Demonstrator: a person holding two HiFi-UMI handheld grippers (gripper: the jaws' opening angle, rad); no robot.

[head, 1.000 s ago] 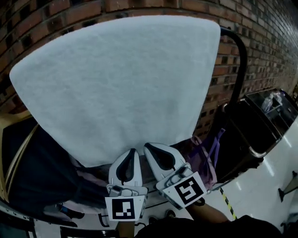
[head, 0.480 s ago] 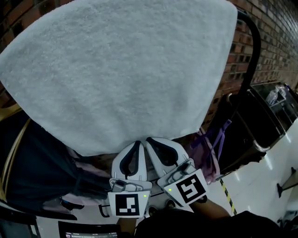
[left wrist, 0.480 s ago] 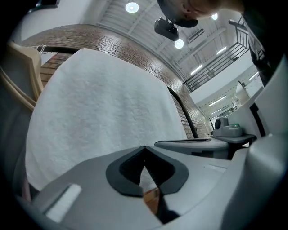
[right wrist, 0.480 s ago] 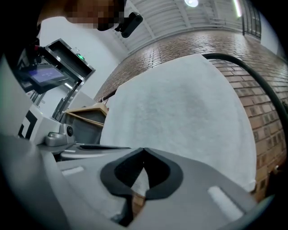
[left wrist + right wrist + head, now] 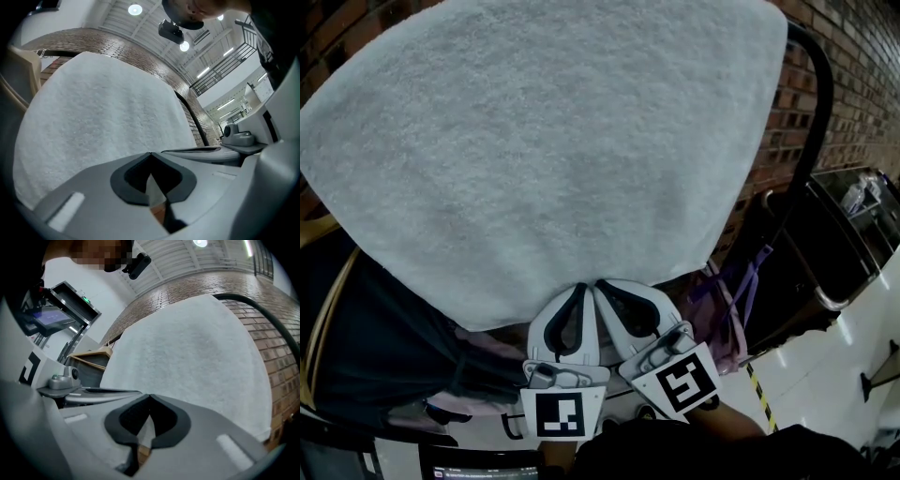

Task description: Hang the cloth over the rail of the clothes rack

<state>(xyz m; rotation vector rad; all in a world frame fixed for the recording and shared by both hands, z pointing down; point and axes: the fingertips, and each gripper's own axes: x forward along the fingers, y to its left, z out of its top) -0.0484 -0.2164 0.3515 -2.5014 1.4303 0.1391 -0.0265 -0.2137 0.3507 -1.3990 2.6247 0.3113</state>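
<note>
Room: indoor hall w/ red-brown brick wall (image 5: pixel 853 56) behind the rack, pale mortar lines clear. Floor (image 5: pixel 862 328) glossy white, reflects lights; 1 yellow-black striped tape line (image 5: pixel 758 398) on it. Ceiling (image 5: pixel 117 18) of ribbed pale panels w/ round lamps (image 5: pixel 135 9), seen in the left gripper view.

Cloth (image 5: pixel 544 150): 1 pc, white terry, nubbly pile. It spreads as a broad fan w/ a rounded top & narrows to one pinched point at the bottom. It's held up in front of the wall, top edge along the rail (image 5: pixel 814 103); can't tell if it lies over it. Rail = smooth black round tube, curving down past the cloth's right corner.

Tongs: 2. Left tongs (image 5: pixel 580 287) & right tongs (image 5: pixel 599 284) sit side by side, tips nearly touching. Both are closed tight on the cloth's lower edge; a sliver of white pile shows btwn the dark pads in each gripper view. Shells are smooth pale grey plastic, teardrop-shaped w/ black inserts. 1 marker cube (image 5: pixel 558 412) per tongs, black squares on white.

Below: dark garments (image 5: pixel 375 347) at left, purple straps (image 5: pixel 741 291) at right, black bin (image 5: pixel 792 272) w/ metal rim beside them.
</note>
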